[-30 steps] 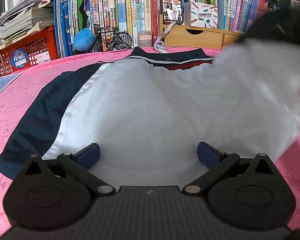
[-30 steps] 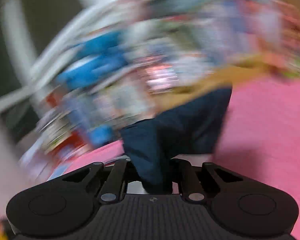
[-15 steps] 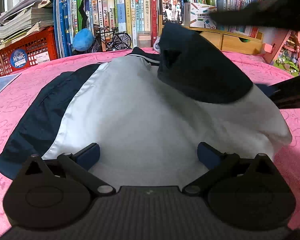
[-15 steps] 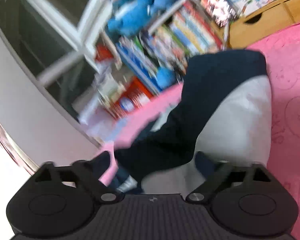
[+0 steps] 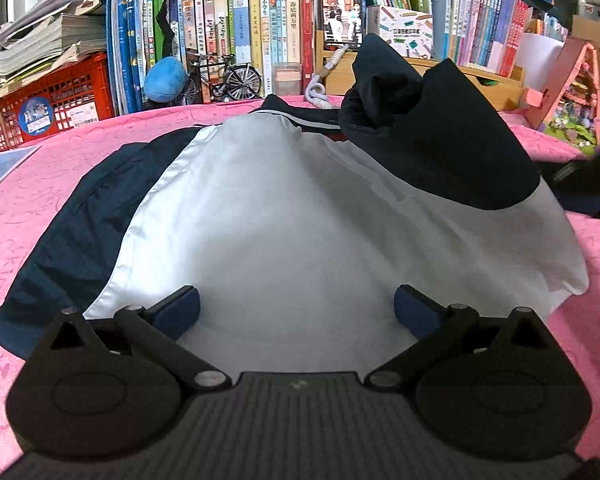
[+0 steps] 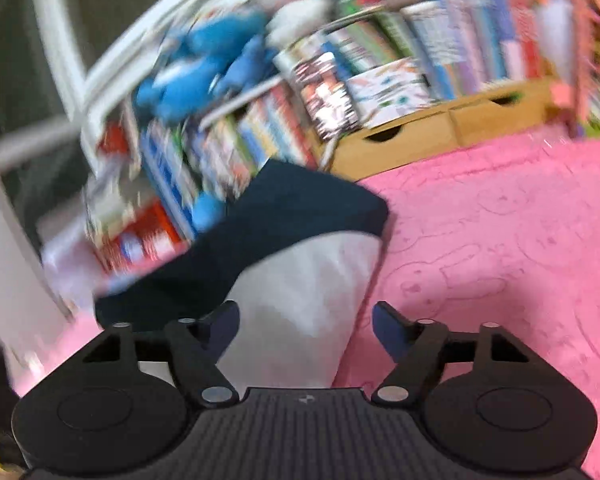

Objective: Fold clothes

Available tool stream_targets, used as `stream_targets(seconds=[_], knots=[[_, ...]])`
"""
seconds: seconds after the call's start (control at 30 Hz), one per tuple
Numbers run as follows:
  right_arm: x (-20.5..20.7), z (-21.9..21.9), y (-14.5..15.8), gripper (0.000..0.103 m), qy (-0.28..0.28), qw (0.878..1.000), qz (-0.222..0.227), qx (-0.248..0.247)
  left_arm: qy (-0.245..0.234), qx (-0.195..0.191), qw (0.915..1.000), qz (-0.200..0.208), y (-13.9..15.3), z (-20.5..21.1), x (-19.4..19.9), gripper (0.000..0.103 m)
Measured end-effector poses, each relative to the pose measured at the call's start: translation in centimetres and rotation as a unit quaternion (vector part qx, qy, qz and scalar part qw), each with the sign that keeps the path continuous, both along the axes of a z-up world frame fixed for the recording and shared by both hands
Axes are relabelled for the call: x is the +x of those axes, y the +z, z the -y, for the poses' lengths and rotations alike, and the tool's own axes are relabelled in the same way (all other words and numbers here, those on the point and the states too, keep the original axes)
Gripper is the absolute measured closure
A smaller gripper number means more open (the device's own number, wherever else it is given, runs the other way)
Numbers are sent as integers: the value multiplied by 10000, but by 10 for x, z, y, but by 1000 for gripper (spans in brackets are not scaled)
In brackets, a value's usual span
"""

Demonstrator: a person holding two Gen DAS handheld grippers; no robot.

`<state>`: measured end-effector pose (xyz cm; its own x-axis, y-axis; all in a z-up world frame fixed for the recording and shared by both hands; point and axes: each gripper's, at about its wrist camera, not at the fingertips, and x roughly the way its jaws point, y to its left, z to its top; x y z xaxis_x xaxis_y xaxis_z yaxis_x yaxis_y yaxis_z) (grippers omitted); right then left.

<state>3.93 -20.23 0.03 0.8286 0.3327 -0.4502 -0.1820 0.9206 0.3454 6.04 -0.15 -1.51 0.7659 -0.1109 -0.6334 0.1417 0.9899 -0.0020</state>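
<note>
One jacket (image 5: 300,220) lies flat on the pink cloth (image 5: 80,148) of my table, and its long axis runs from my left tongs (image 5: 296,306) away toward the collar (image 5: 300,114) near the books (image 5: 228,28). Its middle is white and smooth, its sides are dark navy. The left sleeve (image 5: 68,232) lies flat along the left side and points back to me. The right sleeve (image 5: 440,136) is folded over the white part and stands in a soft, puffed heap, with its cuff near the collar.

My left tongs are wide apart over the near hem, with white fabric between the blue pads (image 5: 180,308) but not pressed. My right tongs (image 6: 306,326) are at the right edge of the jacket (image 6: 300,280); their jaws are closing, the white edge lies between them, and the pads (image 6: 388,326) do not press it.

To the right of the jacket the pink cloth (image 6: 500,240) is free and has a pressed pattern. Behind it a wooden drawer box (image 6: 440,128) and the row of books close the table; this view is blurred.
</note>
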Motion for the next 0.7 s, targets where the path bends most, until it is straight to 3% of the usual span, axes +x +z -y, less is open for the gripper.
stream_targets(seconds=[0.1,0.17,0.27,0.33,0.4,0.47,0.53,0.7], knots=[[20,-30,-15,32,228,9971,-309,-650,-37,-194,9997,-174,6,-11,-8,0],[22,-35,-20,30,359,9962,-432,-673,-46,-929,9951,-347,14,-30,-12,0],[20,-34,-23,29,427,9962,-478,-596,-205,-2430,9682,-555,25,-61,-13,0],[19,-30,-23,28,421,9970,-474,-436,-295,-3135,9466,-690,25,-74,-9,0],[17,-23,-23,24,357,9981,-451,-220,-259,-3322,9397,-768,24,-77,-7,0],[8,-10,-23,15,136,9992,-371,74,-167,-3253,9424,-755,25,-78,-10,0],[-2,7,-22,12,-179,9991,-272,260,-125,-3287,9416,-721,27,-81,-12,0],[-16,29,-25,5,-698,9962,-185,493,-311,-3756,9219,-900,20,-79,-2,0]])
